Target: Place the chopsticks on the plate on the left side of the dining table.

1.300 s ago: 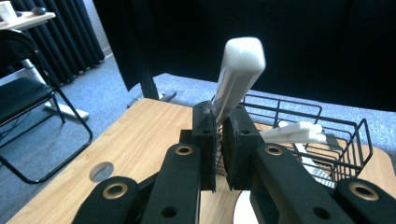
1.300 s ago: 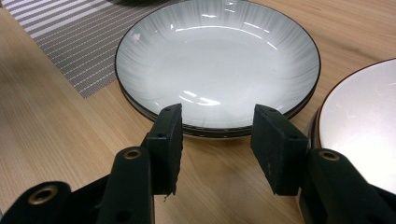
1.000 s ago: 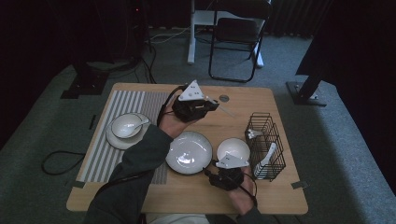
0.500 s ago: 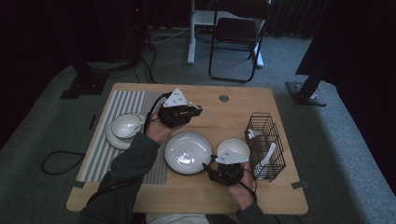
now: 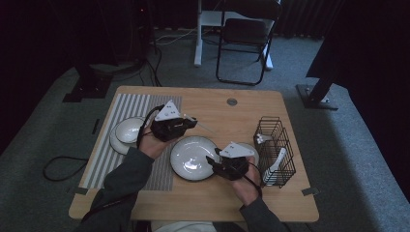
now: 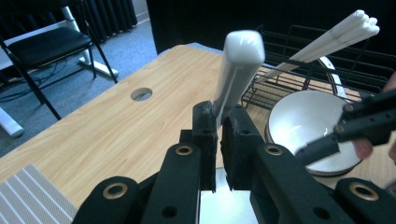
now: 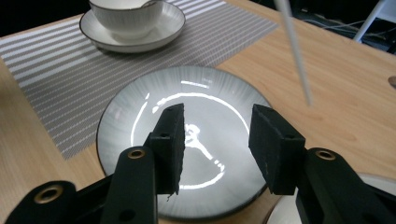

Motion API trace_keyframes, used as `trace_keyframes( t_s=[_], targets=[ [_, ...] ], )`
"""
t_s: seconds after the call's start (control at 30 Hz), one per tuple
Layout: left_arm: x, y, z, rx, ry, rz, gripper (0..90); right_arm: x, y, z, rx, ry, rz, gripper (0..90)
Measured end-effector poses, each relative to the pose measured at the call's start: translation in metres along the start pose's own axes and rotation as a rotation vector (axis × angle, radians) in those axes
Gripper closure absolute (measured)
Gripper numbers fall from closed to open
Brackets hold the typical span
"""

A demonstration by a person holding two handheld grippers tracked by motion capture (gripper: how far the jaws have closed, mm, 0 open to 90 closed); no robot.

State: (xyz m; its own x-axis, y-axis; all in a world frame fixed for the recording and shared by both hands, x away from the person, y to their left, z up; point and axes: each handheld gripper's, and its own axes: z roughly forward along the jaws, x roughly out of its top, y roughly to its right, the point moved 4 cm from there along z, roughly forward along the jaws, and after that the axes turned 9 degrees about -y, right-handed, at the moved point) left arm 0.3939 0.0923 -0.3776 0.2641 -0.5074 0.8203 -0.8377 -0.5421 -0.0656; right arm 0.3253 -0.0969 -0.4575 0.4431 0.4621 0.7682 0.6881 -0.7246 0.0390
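Since the earlier frames my left gripper (image 5: 186,123) had carried its load from the back of the table leftward and down, toward the striped mat, while my right gripper (image 5: 212,164) had lifted a little beside the plate, its jaws closing slightly with nothing between them.

The pale wooden table (image 5: 227,212) carried the grey-and-white striped placemat (image 5: 104,164) on its left side. In the middle lay the round grey glazed plate (image 7: 140,121), partly on the mat's edge. The black wire basket (image 5: 275,140) stood at the right, with white utensils inside. A white bowl on a saucer (image 5: 124,133) sat on the mat, and a second white bowl (image 6: 303,123) rested between plate and basket.

My left gripper was clamped tight on a pair of white chopsticks (image 6: 236,70), which stuck up and out beyond the jaws, over the plate's far side. My right gripper hung unclenched and empty above the plate.

I judged the chopsticks were being brought to the place setting, with only the lowering and release left.
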Motion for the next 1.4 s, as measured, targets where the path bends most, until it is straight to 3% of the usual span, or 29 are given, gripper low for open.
trace_keyframes(
  t_s=[0.3,0.53,0.93,1.17,1.37,1.4],
  targets=[
    [-0.017,0.001,-0.015,-0.001,0.015,-0.029,84.9,0.026,0.001,0.008,-0.011,0.007,-0.047,55.7],
    [-0.026,0.006,-0.028,0.005,0.012,-0.019,85.0,0.04,0.006,0.015,-0.03,-0.005,-0.074,54.3],
    [-0.032,0.016,-0.049,-0.004,0.03,-0.012,84.9,0.04,0.009,0.044,-0.032,-0.111,-0.122,51.3],
    [-0.029,0.023,-0.057,-0.036,0.057,-0.005,85.0,0.043,0.011,0.058,-0.033,-0.153,-0.14,56.5],
    [-0.025,0.018,-0.06,-0.058,0.081,-0.02,84.5,0.04,0.009,0.06,-0.03,-0.157,-0.163,76.3],
    [-0.025,0.015,-0.058,-0.043,0.079,-0.02,83.5,0.039,0.008,0.06,-0.03,-0.155,-0.172,77.3]
  ],
)
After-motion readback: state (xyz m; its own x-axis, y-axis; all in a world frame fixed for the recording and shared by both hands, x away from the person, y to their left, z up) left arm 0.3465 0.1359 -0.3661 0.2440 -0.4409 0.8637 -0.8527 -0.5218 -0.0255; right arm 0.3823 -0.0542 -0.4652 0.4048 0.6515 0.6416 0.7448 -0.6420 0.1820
